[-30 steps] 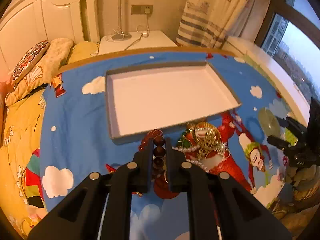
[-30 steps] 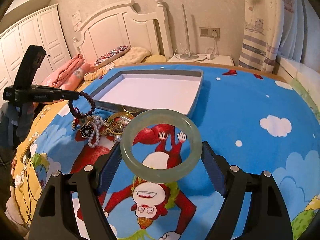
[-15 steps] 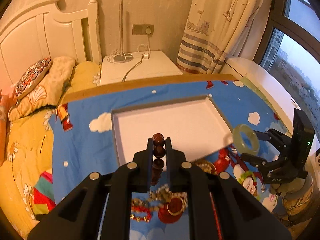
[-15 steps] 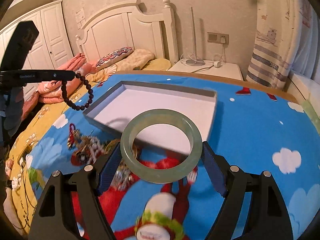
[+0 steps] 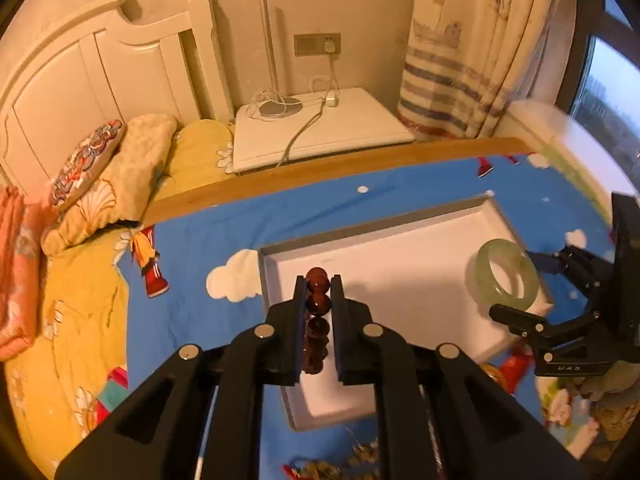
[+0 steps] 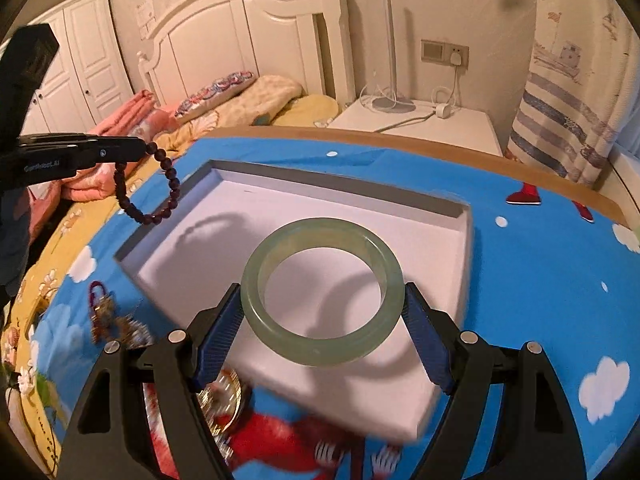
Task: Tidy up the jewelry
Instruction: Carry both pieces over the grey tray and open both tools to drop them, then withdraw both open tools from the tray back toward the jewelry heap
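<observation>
Gripping bead bracelet (image 6: 146, 190), L hand-held gripper (image 5: 318, 292) | R hand-held gripper (image 6: 322, 306) clamps bangle (image 6: 322, 298) | R-only: blurry, prob. jewelry pile (image 6: 116, 326)

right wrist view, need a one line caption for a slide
Right gripper holds a pale green bangle over the white tray while the left gripper dangles a dark bead bracelet.

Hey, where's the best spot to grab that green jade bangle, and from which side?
Grip the jade bangle across its full width, one finger on each outer edge, coming in level with the ring's plane. It is rigid, round and smooth, so opposite points on the rim keep it centred. The right gripper holds it just that way now, flat above the white tray.
</observation>
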